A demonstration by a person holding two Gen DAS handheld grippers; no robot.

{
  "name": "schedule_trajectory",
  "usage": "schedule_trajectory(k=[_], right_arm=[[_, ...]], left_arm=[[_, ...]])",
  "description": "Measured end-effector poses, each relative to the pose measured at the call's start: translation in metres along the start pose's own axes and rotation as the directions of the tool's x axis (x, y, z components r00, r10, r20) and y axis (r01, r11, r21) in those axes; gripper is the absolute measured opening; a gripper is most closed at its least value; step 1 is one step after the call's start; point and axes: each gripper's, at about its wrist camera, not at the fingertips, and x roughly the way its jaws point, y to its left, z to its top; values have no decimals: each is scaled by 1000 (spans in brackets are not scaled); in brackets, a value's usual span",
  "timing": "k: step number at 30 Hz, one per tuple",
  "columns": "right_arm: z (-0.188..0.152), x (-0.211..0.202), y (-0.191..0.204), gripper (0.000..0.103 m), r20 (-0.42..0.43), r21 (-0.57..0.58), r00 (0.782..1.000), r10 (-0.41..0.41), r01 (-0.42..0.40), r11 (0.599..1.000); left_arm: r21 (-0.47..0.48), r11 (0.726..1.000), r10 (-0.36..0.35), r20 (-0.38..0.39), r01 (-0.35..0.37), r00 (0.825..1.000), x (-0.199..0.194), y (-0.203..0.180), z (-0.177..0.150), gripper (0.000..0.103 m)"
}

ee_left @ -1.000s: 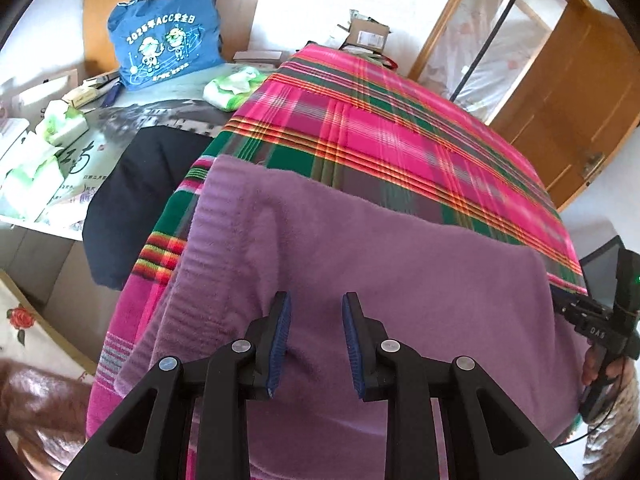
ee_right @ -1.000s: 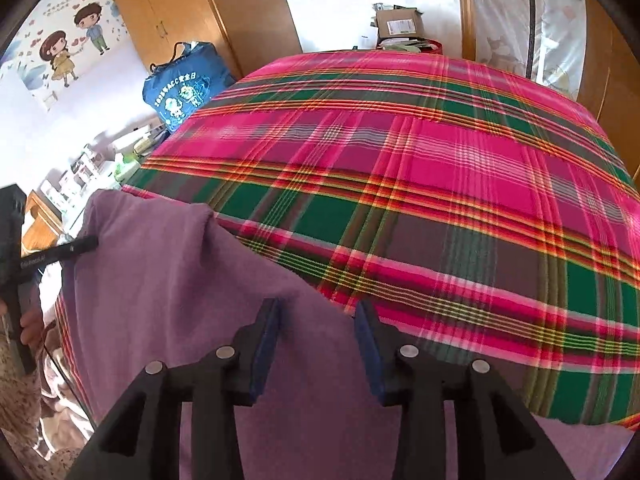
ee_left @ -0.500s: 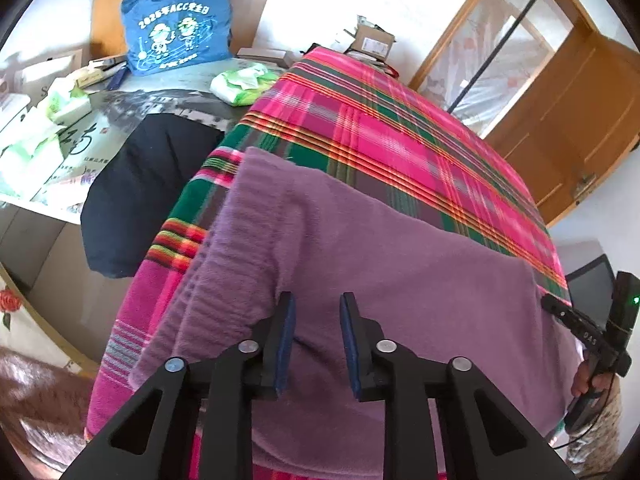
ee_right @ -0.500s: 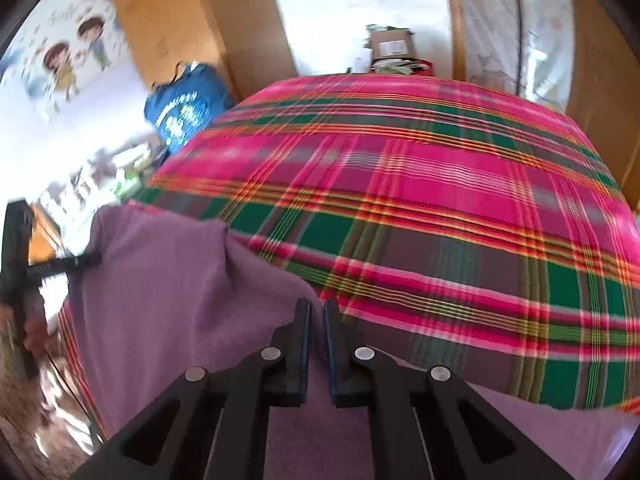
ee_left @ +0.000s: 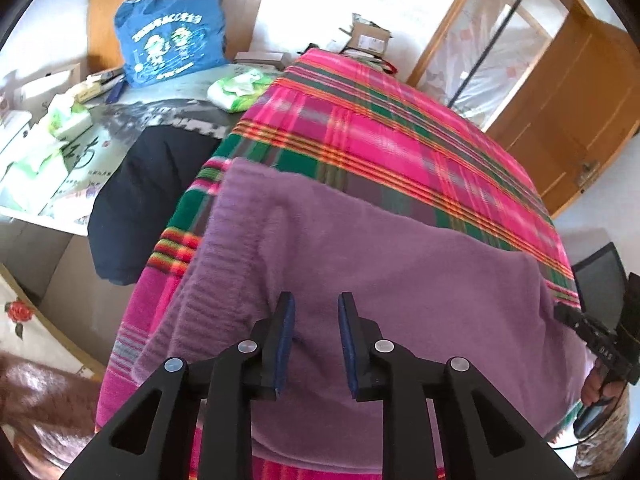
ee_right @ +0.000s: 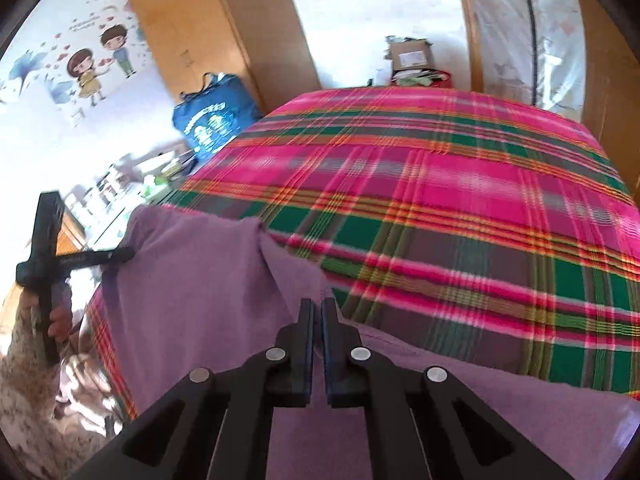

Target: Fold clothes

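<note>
Purple sweater [ee_left: 380, 280] draped over the near edge of the bed [ee_left: 400, 140], which carries a pink-and-green plaid blanket; the garment's long axis runs from 9 to 3 o'clock across your front, parallel to the bed edge, with its ribbed hem at 9 o'clock in the left wrist view. Your left tool [ee_left: 316, 344] hovers over the cloth near that hem end, its jaws part-spread and opening slightly; the sweater lies below and between them, but the pads do not appear to press on it. Your right tool [ee_right: 318, 344] has its jaws pressed almost together at the sweater's far edge, close to where purple meets plaid; whether a thin fold of fabric is pinched between them cannot be told from the right wrist view. Each tool is visible to the other camera at the opposite end of the garment, so you hold the two ends well apart. The sweater extends toward 12 o'clock from both tools; judged from this, the coming fold turns on carrying an edge along or across that 9-to-3 axis, and your right hand is the nearer to a grasp.
</note>
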Motion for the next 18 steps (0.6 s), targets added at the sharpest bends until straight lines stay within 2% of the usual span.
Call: schedule_trajectory(k=[6,11,15,18], right_arm=[[-10,-13,4,4,15,6,999,47,-47,999],[-17,-19,20,2,-1,-54,994,112,-112,992],[-16,-7,29,2,-44,-92,995,93,-96,991],[-4,-8,18,3,-18,-61,997,81,-82,995]], left_arm=[[5,999,-45,-10,45,999,4,-17,11,24],[60,989,-133,-22,134,991,6,-52,19,26],[129,972,-194,-37,197,980,13,-89,27,28],[166,954,-240,-82,251,967,25,-117,31,28]])
